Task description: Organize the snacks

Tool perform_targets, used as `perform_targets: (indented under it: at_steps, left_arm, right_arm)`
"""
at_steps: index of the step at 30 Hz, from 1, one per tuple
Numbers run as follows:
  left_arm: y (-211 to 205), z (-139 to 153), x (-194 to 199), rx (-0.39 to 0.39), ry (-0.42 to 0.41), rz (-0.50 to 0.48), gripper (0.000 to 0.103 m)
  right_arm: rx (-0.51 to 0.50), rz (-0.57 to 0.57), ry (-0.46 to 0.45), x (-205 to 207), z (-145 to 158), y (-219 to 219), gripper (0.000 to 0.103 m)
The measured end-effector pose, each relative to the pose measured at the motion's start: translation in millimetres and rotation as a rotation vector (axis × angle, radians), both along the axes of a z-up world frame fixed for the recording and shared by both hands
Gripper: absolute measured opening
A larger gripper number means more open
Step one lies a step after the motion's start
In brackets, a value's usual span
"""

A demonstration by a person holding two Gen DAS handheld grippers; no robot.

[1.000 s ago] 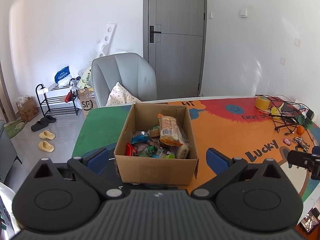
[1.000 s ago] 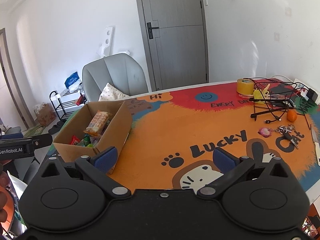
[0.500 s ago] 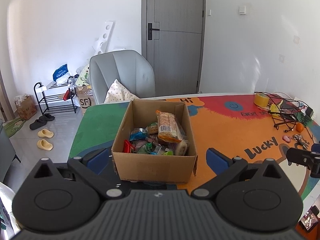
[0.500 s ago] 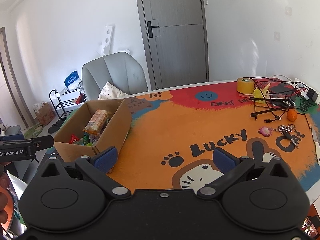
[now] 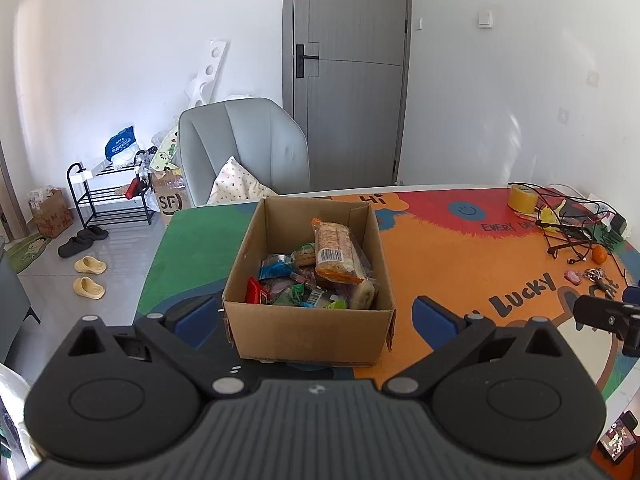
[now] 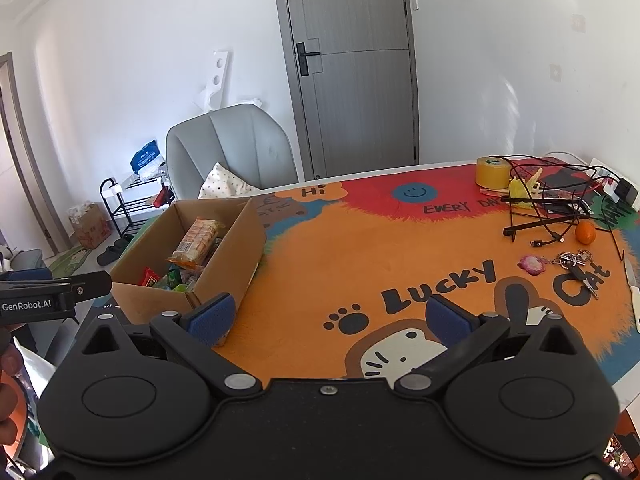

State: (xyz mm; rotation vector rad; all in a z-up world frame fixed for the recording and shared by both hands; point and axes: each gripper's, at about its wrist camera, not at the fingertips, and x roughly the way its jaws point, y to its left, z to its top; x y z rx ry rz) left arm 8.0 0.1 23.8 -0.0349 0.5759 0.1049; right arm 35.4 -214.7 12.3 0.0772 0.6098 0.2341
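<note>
Left wrist view: cardboard box (image 5: 310,320) sits centre frame on the table mat (image 5: 440,256), snack packets (image 5: 316,276) piled inside it, one long biscuit pack (image 5: 334,250) leaning on top toward the box's right side. Chair (image 5: 244,148) stands behind the box at centre left, shoe rack (image 5: 110,192) and slippers (image 5: 90,276) on the floor at far left. Right wrist view: box at left of frame, tape roll (image 6: 493,172), cables (image 6: 548,208), orange (image 6: 585,233) and keys (image 6: 576,262) clustered on the mat at upper right.
</note>
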Motion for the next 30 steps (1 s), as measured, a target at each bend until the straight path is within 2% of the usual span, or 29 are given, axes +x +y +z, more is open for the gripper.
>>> perform_targets:
  at_steps: [30]
  left_arm:
    - [1.8, -0.7, 0.5, -0.002, 0.003, -0.004, 0.103]
  right_arm:
    - [0.015, 0.002, -0.004, 0.3, 0.3, -2.4, 0.103]
